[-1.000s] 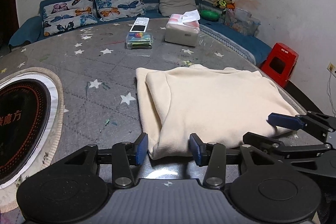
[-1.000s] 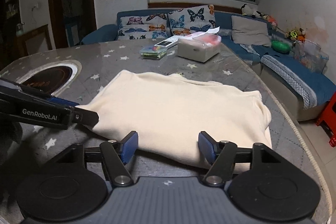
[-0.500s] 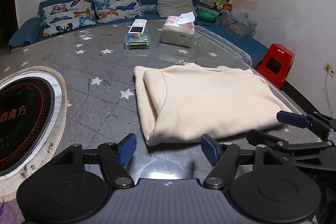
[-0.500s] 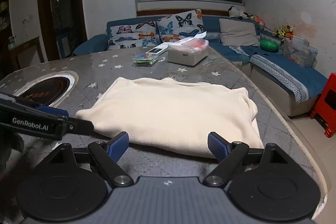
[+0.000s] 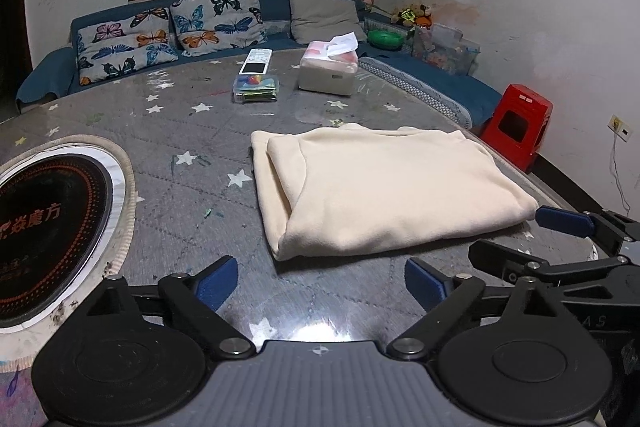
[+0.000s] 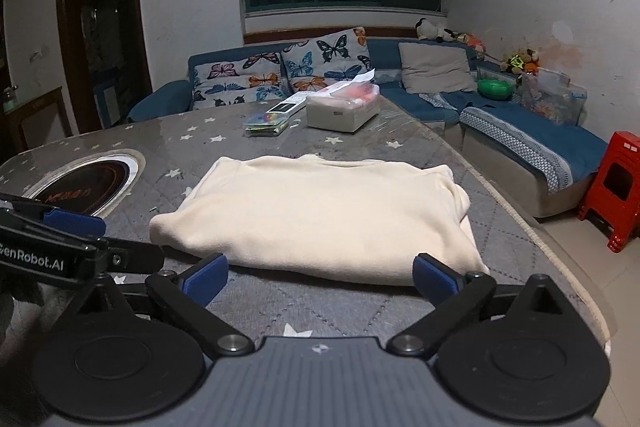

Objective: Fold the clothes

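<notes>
A cream garment (image 5: 384,187) lies folded into a flat rectangle on the grey star-patterned table; it also shows in the right wrist view (image 6: 320,215). My left gripper (image 5: 322,285) is open and empty, just short of the garment's near left corner. My right gripper (image 6: 320,277) is open and empty, just short of the garment's near edge. The right gripper also shows at the right of the left wrist view (image 5: 532,239). The left gripper shows at the left of the right wrist view (image 6: 100,239).
A round black hotplate (image 5: 44,227) is set into the table at the left. A tissue box (image 5: 328,69), a small clear box with a remote on it (image 5: 256,87) stand at the far side. A blue sofa (image 6: 520,131) and red stool (image 6: 616,187) lie beyond the table's edge.
Both grippers have opened wider and drawn back from the garment's near edge. The garment lies still.
</notes>
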Demonstrator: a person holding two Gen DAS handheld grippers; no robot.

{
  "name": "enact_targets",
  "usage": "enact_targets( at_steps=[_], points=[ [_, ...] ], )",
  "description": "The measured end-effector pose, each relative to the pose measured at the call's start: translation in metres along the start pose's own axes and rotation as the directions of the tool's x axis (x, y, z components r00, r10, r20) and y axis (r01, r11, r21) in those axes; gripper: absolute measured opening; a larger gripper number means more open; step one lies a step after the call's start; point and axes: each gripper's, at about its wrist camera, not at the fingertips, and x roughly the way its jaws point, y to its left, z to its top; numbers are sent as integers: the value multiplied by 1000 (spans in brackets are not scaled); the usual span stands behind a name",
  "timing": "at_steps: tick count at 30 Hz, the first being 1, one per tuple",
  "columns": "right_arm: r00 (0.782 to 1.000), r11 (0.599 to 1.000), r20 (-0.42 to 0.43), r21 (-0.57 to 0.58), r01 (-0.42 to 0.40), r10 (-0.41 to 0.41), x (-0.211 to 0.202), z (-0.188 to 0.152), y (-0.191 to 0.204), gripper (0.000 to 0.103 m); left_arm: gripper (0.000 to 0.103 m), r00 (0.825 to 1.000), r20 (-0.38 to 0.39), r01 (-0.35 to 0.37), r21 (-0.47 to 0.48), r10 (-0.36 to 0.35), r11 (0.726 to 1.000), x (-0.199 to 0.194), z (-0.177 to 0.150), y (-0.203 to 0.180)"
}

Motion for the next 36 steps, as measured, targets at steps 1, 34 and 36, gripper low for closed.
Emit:
enact_targets(
  at_steps=[1,34,36],
  points=[
    [1000,1000,3,1,2,-2,-1,0,0,102,95,1000,1,0,0,0,1000,-1,-1,0],
    [996,997,55,32,64,-66,-33,-14,2,103,103,1000,7,-26,50,26,998,-24,-27,-13],
    [996,997,57,35,67,-69,-34,-16,2,103,103,1000,7,-25,54,25,998,-24,-28,-14]
  ],
)
